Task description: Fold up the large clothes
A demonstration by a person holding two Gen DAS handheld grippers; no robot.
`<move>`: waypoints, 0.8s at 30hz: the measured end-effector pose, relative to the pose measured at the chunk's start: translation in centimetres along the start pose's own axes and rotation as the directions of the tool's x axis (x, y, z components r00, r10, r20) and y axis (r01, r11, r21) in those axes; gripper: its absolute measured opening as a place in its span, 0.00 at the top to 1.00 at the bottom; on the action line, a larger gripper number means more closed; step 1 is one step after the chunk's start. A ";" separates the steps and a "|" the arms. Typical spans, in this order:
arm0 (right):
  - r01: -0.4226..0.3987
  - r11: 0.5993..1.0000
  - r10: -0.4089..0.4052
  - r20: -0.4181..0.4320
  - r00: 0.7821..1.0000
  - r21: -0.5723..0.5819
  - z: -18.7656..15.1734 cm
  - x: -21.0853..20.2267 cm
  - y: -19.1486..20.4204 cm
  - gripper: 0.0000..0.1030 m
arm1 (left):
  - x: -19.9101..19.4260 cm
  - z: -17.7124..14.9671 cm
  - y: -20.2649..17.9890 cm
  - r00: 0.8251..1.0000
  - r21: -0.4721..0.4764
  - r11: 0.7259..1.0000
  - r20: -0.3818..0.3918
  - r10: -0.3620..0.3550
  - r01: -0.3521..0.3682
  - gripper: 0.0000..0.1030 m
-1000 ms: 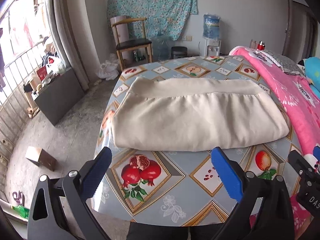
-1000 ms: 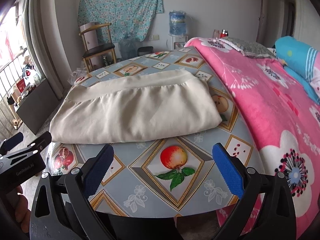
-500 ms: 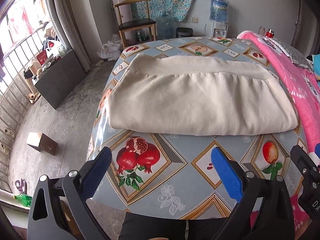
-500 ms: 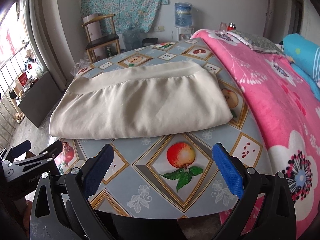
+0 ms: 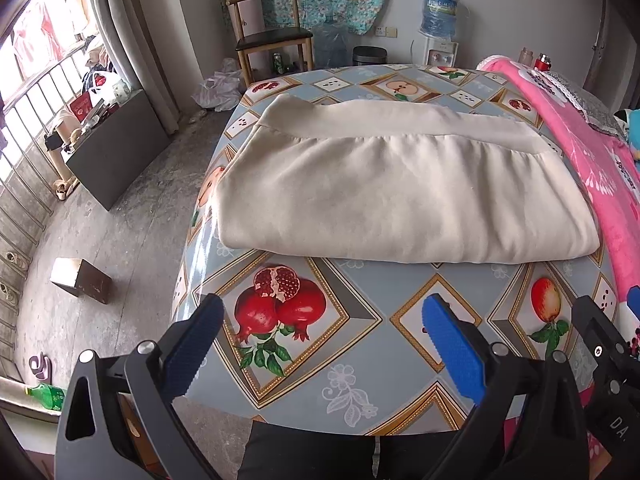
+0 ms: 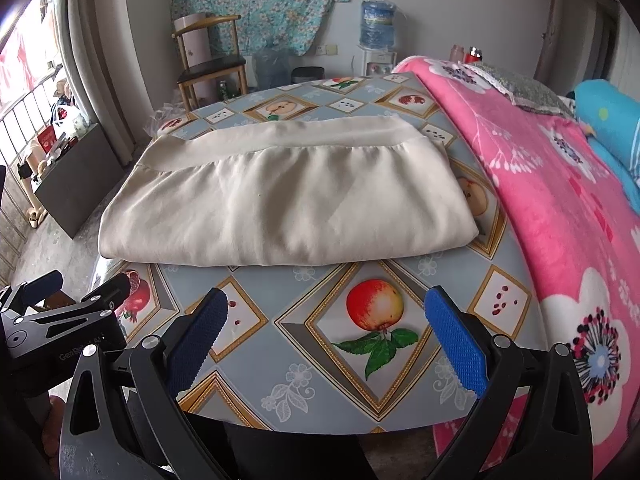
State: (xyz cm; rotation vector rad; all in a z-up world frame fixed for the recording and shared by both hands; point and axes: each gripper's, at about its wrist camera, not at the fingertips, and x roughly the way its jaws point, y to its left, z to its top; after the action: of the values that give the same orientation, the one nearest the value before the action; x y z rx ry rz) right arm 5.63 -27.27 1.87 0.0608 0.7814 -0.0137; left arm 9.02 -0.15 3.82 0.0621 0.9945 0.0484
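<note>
A cream garment lies folded into a wide rectangle on the table, its waistband along the far edge. The same cream garment fills the middle of the right wrist view. My left gripper is open over the near table edge, above the pomegranate print, well short of the cloth's near fold. My right gripper is open too, hovering above the apple print, with nothing between its blue pads. In the right wrist view the left gripper shows at the left edge.
A pink floral blanket on a bed borders the table's right side. A wooden chair, a water dispenser and a bin stand by the far wall. On the floor at left sit a small box and a dark cabinet.
Both grippers have risen and tilted down a little, so the garment sits lower and nearer in view. The cloth has not moved. Both stay open.
</note>
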 end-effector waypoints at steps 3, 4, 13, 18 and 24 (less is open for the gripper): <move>0.003 1.000 -0.003 -0.006 1.000 0.004 0.1 0.1 -0.1 0.07 | 0.0 0.1 0.1 1.000 0.000 1.000 0.002 0.002 -0.002 0.05; 0.004 1.000 -0.004 -0.009 1.000 0.006 0.1 0.2 -0.2 0.07 | 0.0 0.0 0.1 1.000 -0.001 1.000 0.002 0.002 -0.002 0.05; 0.008 1.000 -0.008 -0.016 1.000 0.011 0.0 0.4 -0.6 0.07 | 0.0 0.0 0.3 1.000 -0.002 1.000 -0.002 0.008 -0.008 0.05; 0.009 1.000 -0.009 -0.018 1.000 0.014 -0.2 0.4 -0.7 0.07 | 0.0 0.0 0.2 1.000 0.000 1.000 -0.001 0.008 -0.008 0.05; 0.011 1.000 -0.011 -0.017 1.000 0.014 -0.2 0.4 -0.8 0.07 | 0.0 0.0 0.2 1.000 0.000 1.000 -0.003 0.007 -0.007 0.05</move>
State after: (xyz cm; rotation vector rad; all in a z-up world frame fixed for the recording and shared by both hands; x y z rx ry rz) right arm 5.75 -28.02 1.42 0.0700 0.7986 -0.0288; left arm 9.03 0.01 3.87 0.0658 0.9969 0.0550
